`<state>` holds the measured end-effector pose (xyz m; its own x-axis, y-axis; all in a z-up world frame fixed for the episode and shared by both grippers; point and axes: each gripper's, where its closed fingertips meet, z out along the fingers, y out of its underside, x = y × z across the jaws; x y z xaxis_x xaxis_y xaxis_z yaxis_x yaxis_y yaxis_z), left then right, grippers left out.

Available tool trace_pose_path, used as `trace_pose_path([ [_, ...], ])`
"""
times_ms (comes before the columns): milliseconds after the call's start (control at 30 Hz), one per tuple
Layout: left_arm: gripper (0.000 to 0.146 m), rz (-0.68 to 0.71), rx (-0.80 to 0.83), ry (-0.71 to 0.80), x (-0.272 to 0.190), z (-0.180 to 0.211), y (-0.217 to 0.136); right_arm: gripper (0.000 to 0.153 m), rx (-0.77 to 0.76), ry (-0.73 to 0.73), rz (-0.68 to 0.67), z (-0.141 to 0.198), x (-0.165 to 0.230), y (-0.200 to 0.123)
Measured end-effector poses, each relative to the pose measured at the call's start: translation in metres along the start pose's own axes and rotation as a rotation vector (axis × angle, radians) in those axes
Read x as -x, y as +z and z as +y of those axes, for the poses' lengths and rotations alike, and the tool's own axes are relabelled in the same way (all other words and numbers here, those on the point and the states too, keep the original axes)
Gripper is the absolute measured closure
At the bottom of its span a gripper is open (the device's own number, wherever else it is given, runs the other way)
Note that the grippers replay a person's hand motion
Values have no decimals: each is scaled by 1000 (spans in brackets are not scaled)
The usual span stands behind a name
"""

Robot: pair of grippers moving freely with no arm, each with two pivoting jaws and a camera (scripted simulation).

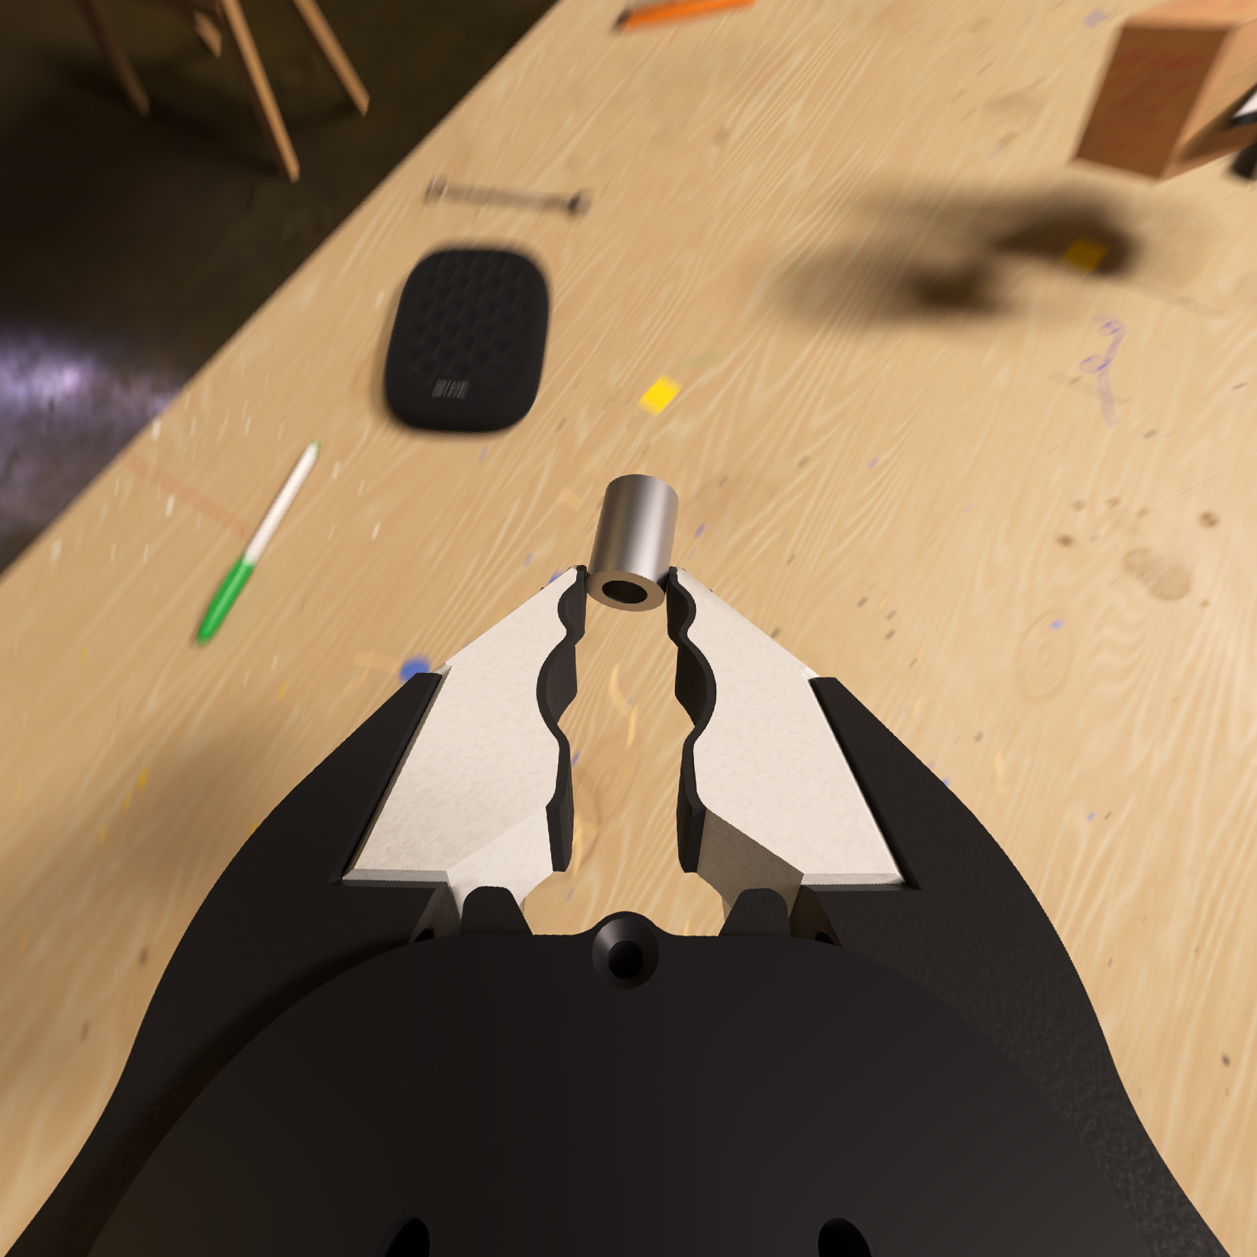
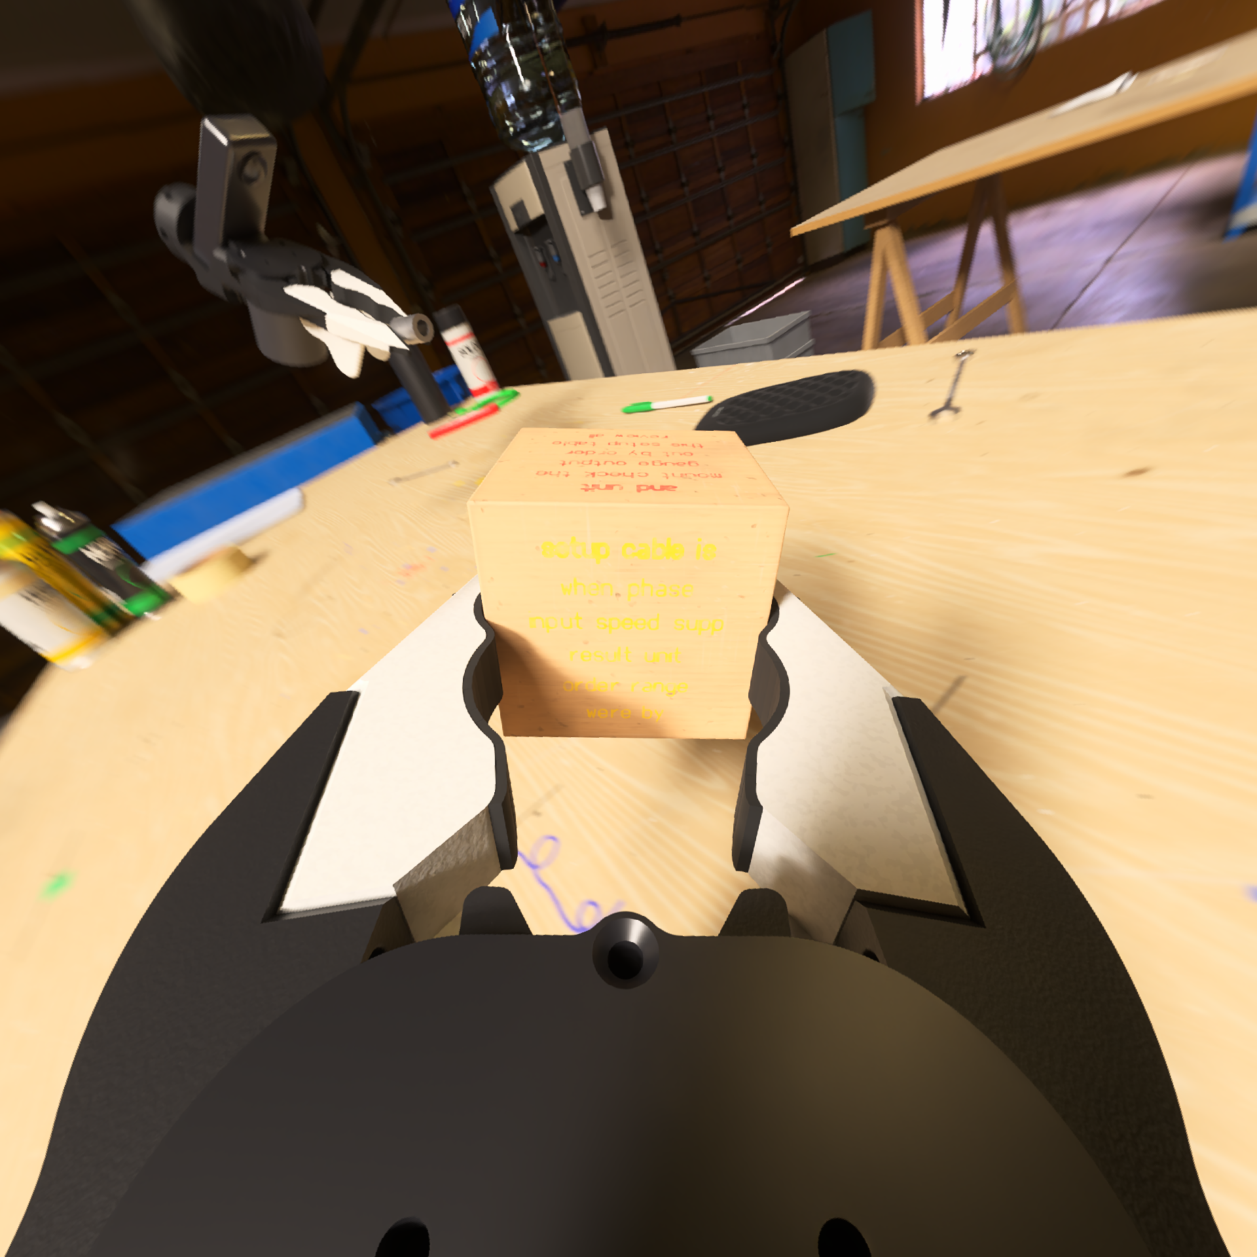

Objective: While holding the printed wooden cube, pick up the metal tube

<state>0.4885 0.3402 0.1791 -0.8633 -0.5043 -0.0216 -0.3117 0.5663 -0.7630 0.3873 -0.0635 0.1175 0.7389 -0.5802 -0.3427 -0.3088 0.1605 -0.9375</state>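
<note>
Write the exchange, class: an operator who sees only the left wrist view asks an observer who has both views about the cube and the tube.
Operator: My left gripper pinches the metal tube, but I see only a corner of the printed wooden cube. Is it gripped?
Observer: Yes. In the right wrist view the right gripper presses on two opposite sides of it.
Operator: Is my tube off the table?
Observer: Yes. The right wrist view shows your gripper in the air, with the tube at its tips, clear of the tabletop.
Operator: Is there anything that I miss?
Observer: Spray cans lie at the table's left edge.
</note>
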Motion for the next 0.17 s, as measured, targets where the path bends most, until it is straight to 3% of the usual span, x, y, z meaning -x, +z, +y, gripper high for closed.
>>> trace_pose_path([
  [167,123,74,-157,184,-89,-82,31,79,47,326,-122,-10,26,16],
])
